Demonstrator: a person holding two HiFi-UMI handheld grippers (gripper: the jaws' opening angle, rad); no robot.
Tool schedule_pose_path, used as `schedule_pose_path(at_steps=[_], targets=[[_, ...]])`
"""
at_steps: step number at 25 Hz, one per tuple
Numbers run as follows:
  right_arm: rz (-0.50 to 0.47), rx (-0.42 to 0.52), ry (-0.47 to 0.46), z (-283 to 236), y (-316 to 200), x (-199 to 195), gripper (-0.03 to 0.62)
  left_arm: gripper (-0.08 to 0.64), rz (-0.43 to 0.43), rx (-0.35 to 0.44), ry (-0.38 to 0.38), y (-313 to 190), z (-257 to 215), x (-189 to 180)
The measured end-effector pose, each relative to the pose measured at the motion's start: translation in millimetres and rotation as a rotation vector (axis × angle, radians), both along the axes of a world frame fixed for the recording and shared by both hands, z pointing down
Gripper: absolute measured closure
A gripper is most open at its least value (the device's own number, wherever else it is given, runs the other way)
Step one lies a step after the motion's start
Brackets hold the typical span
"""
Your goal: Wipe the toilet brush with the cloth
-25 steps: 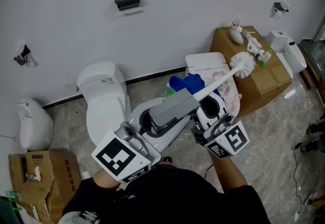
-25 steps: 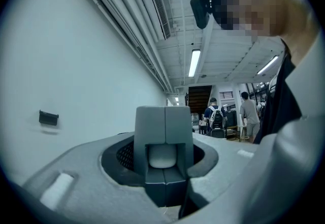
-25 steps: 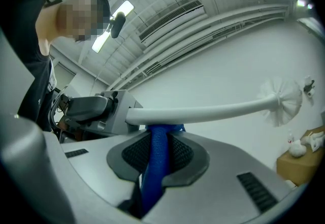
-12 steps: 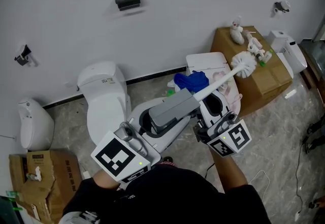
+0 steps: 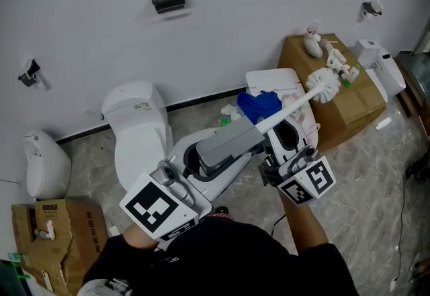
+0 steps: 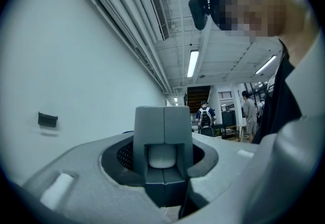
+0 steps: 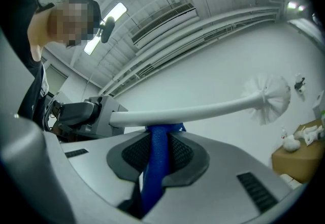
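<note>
Head view, surroundings: I look down on a white wall and a marbled floor. One closed toilet (image 5: 138, 128) stands at left. An open toilet (image 5: 285, 128) with its lid raised lies directly beneath my working area. A cardboard box (image 5: 344, 90) carrying small white figures stands just beside it at right, and a second cardboard box (image 5: 57, 234) sits at lower left. A black bracket (image 5: 168, 1) is fixed high on the wall.

The toilet brush (image 5: 321, 85) is white, with a long, slightly curved handle and a bushy bristle head. It ends in a grey block-shaped grip and slants up to the right, held in the air over the open bowl.

My left tongs (image 6: 163, 163) stand wide and are clamped on that grey grip. My right tongs (image 7: 158, 142) are closed on the blue cloth (image 5: 261, 104). The cloth rises between the jaws and touches the underside of the handle near the grip.
</note>
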State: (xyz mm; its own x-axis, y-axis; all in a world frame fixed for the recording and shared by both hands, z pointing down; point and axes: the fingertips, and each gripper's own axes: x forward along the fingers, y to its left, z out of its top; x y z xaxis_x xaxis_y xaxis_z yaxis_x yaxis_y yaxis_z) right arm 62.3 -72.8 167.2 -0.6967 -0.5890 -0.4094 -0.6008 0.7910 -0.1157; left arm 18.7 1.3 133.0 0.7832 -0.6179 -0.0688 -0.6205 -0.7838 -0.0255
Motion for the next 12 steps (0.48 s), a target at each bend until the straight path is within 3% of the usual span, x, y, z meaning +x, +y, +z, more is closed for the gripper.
schedule_pose_path(at_steps=[5,12], targets=[[0.010,-0.005,-0.013,0,-18,34,0.528,0.393,-0.003,0.000,-0.006,-14,-1,28],[0.029,-0.014,-0.013,0,-18,36,0.528,0.393,-0.006,0.007,-0.007,-9,-1,21]])
